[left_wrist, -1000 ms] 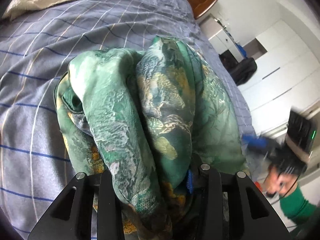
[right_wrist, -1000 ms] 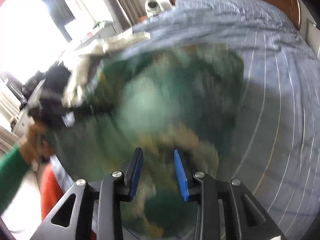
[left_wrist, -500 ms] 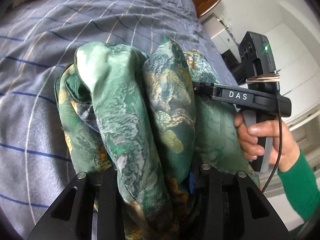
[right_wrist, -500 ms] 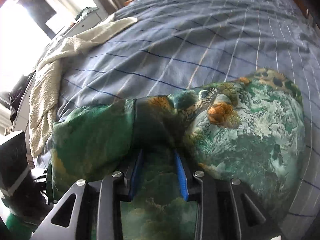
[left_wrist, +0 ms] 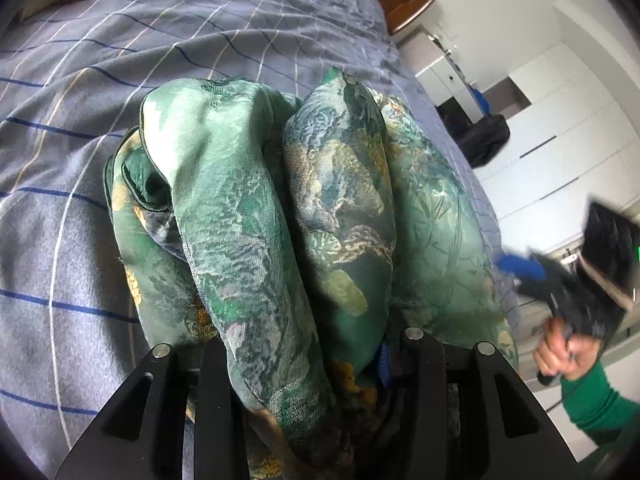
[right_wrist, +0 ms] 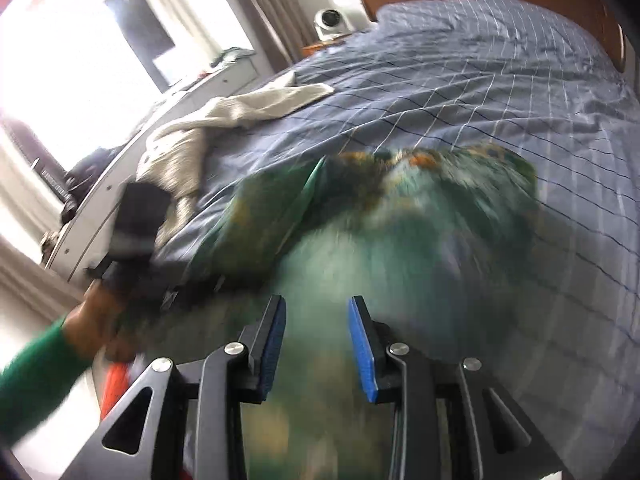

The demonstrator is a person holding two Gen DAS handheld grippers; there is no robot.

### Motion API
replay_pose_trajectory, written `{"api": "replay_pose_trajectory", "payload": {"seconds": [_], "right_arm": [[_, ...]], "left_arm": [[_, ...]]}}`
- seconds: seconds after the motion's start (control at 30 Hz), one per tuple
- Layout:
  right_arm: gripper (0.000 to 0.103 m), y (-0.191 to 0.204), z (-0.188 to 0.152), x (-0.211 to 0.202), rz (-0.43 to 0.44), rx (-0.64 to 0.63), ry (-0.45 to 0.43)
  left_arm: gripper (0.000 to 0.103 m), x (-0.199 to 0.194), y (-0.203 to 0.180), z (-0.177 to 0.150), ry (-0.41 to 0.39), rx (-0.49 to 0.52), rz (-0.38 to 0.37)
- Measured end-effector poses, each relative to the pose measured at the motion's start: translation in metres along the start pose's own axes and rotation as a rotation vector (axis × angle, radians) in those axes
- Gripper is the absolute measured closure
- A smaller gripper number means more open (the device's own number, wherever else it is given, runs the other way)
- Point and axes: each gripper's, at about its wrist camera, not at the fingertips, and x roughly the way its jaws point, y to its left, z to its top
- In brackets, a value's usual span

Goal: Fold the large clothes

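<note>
Swings the right hand-held gripper away from the cloth, spread and empty. Pinches the bunched cloth on the bed with the left hand-held gripper. Not folded yet.

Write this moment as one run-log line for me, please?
left claw: clamped on bunched green garment | right claw: off to the side, nothing between pads | bed: garment heaped, unfolded

Black hand-held gripper, blue pads, silver screws; green sleeve, seemingly knit.
</note>
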Motion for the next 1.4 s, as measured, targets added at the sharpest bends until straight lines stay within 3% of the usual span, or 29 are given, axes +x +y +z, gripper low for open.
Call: {"api": "replay_pose_trajectory", "payload": {"seconds": [0.1, 0.2, 0.33, 0.47, 0.57, 0.7, 0.77, 0.87, 0.93, 1.03, 1.13, 1.17, 1.23, 1.3, 1.4], "right_arm": [[0.070, 0.008, -0.042, -0.041, 0.021, -0.039, -0.004], [0.070, 0.013, -0.069, -0.056, 0.020, -0.051, 0.011], [0.072, 0.006, -0.093, -0.019, -0.068, -0.031, 0.139], [0.073, 0.001, -0.101, 0.017, -0.100, -0.019, 0.152], [0.072, 0.003, -0.099, 0.018, -0.115, -0.007, 0.139], [0.070, 0.017, -0.087, -0.011, -0.153, -0.010, 0.130], [0.070, 0.034, -0.075, -0.033, -0.170, -0.041, 0.056], [0.070, 0.060, -0.054, -0.041, -0.101, -0.081, -0.037], [0.070, 0.077, -0.038, -0.027, -0.036, -0.106, -0.074], [0.070, 0.093, -0.028, 0.014, 0.070, -0.108, -0.051], [0.070, 0.098, -0.028, 0.049, 0.013, -0.129, -0.004], [0.070, 0.095, -0.030, 0.056, 0.006, -0.117, 0.002], [0.070, 0.089, -0.031, 0.059, 0.009, -0.100, -0.003], [0.070, 0.087, -0.033, 0.059, 0.006, -0.100, -0.006], [0.070, 0.092, -0.035, 0.063, -0.013, -0.119, 0.000]], "left_arm": [[0.062, 0.001, 0.000, 0.001, 0.002, 0.003, 0.005], [0.062, 0.001, 0.000, 0.001, 0.004, 0.005, 0.005], [0.060, 0.003, -0.003, 0.000, 0.004, 0.013, 0.006], [0.060, 0.005, -0.004, -0.002, -0.009, 0.017, 0.020], [0.060, 0.004, -0.003, -0.004, -0.011, 0.005, 0.013], [0.058, -0.003, -0.009, -0.004, -0.012, -0.007, 0.034], [0.054, -0.007, -0.014, -0.003, -0.011, -0.017, 0.032], [0.044, -0.019, -0.022, 0.002, -0.010, -0.037, 0.039], [0.043, -0.032, -0.023, 0.005, -0.017, -0.062, 0.016], [0.040, -0.070, -0.021, 0.005, -0.078, -0.085, -0.001], [0.020, -0.092, 0.000, -0.006, -0.127, -0.114, 0.054], [0.018, -0.094, 0.009, -0.011, -0.134, -0.131, 0.062], [0.018, -0.093, 0.029, -0.022, -0.140, -0.179, 0.024], [0.018, -0.086, 0.046, -0.032, -0.144, -0.228, -0.061], [0.016, -0.072, 0.050, -0.035, -0.151, -0.213, -0.136]]}}
